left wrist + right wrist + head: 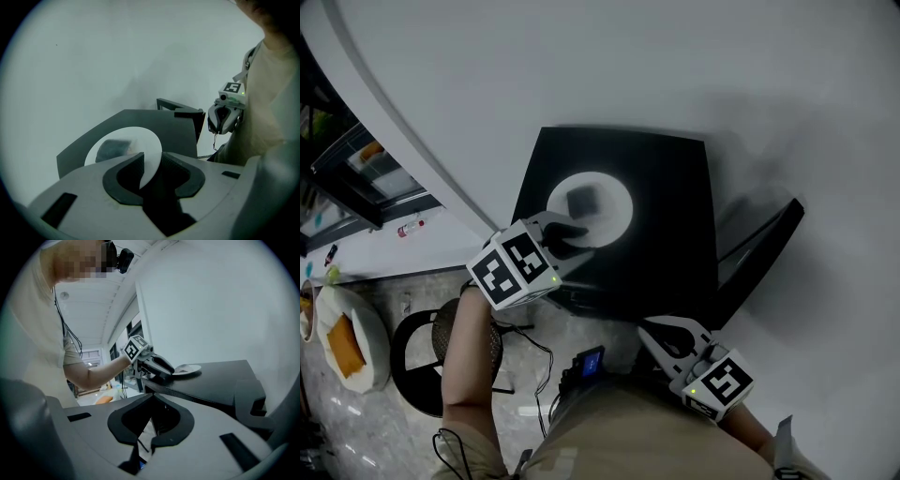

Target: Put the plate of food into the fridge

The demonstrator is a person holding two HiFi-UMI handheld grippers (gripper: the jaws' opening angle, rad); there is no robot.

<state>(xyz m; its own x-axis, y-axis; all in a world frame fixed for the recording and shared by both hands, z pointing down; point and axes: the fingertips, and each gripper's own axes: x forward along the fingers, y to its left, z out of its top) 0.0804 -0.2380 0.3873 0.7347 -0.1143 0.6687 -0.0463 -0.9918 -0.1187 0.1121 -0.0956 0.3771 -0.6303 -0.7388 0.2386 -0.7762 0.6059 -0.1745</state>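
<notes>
White plate [614, 214], round and so without a long axis, was noted lying flat and face up on the black desk [675, 216] near frame centre. A dark block of food [581, 200] was seen at its middle. The left gripper [575, 240] was set astride the plate's near rim, jaws apart, with the pads not yet seen to press. The right gripper [651, 327] was held at lower right, jaws together, nothing between them.

Step judged: grasp of the rim. The jaws should be seated well over the rim before closing. The plate should be kept level when lifted, so that the food is not shed.
</notes>
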